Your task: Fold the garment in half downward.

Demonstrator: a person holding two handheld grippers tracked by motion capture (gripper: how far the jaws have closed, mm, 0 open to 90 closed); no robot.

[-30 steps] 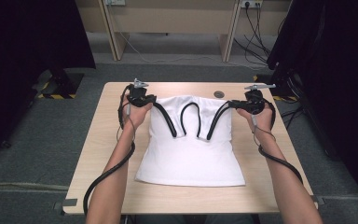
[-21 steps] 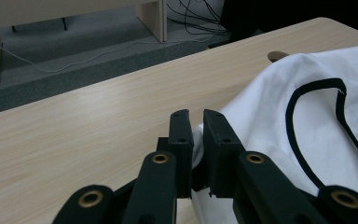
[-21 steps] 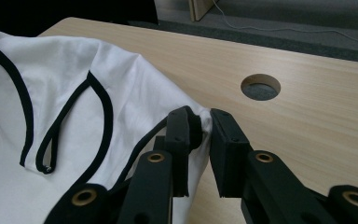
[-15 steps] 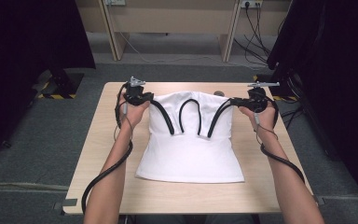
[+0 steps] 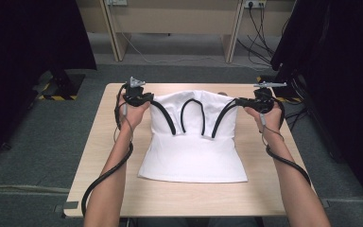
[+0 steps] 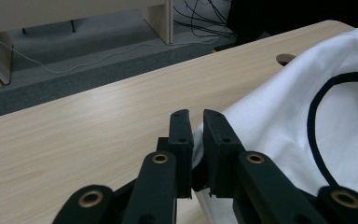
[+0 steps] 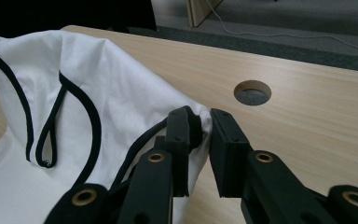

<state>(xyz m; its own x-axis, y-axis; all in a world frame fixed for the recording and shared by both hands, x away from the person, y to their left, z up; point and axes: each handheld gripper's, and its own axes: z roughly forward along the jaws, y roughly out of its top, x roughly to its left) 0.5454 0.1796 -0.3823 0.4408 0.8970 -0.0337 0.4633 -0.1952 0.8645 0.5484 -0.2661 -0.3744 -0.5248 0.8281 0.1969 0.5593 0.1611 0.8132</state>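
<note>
A light wooden rectangular table [image 5: 104, 156] is being used as the work surface, its far edge pierced by a round cable hole [image 7: 252, 92]. A white sleeveless cloth garment with black-trimmed neck and arm openings [image 5: 194, 146] is being spread across the middle of the table, its hem lying flat toward the person and its far part being lifted and folded toward the near side, so that the black trim is being shown in loops. The garment is being held at two far corners. The left gripper [image 5: 146, 98] is being kept at the garment's left far corner; in the left gripper view its jaws are being pressed nearly together, with a fold of white cloth pinched between the pads [image 6: 182, 140]. The right gripper [image 5: 241, 101] is being kept at the right far corner, where white cloth and black trim are being nipped between its narrowly parted fingers [image 7: 179, 135]. A slip is judged the chief risk: only a thin edge of fabric is being gripped on either side, so an uneven pull by one hand would probably be freeing a corner or skewing the fold, and the cloth may be dragged across the table.
</note>
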